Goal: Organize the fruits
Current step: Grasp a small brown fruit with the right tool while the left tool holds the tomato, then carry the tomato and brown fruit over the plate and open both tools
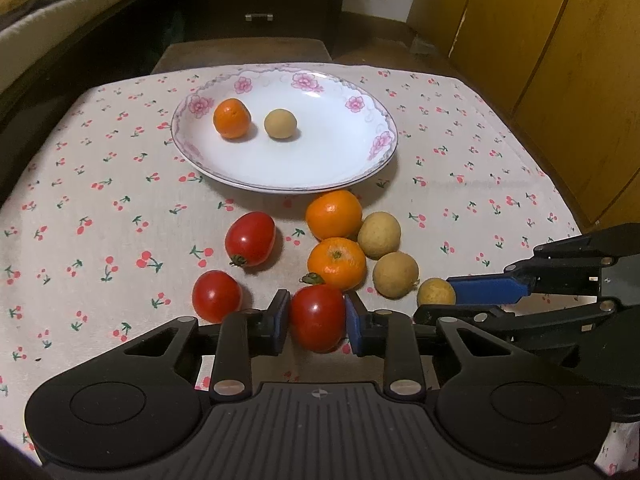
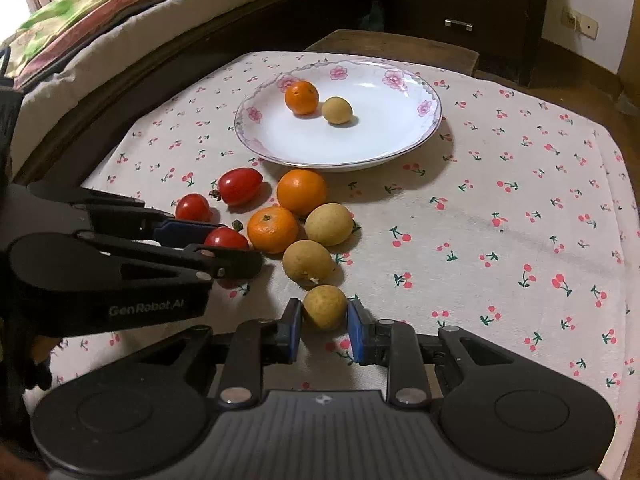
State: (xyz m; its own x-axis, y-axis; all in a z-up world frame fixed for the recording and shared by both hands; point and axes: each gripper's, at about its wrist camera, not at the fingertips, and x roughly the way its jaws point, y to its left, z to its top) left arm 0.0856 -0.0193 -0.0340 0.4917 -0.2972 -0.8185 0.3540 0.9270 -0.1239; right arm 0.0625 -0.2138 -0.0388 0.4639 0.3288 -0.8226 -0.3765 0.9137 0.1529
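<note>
A white flowered plate [image 1: 320, 160] [image 2: 360, 148] holds one orange [image 1: 232, 118] and one tan round fruit [image 1: 280, 123]. In front of it lie two oranges [image 1: 334, 214], two tomatoes [image 1: 250, 239] and two tan fruits [image 1: 379, 235] on the cherry-print cloth. My left gripper [image 1: 317, 320] is shut on a red tomato [image 1: 317, 317] that rests on the cloth. My right gripper [image 2: 324, 332] is shut on a tan fruit [image 2: 325, 307], also low on the cloth; it shows in the left wrist view [image 1: 436, 292] too.
The table's cherry-print cloth [image 2: 520, 200] stretches bare to the right of the plate. A bed [image 2: 80, 20] runs along the left, a dark drawer unit [image 2: 460, 0] stands behind, and yellow wooden doors [image 1: 540, 40] are to the right.
</note>
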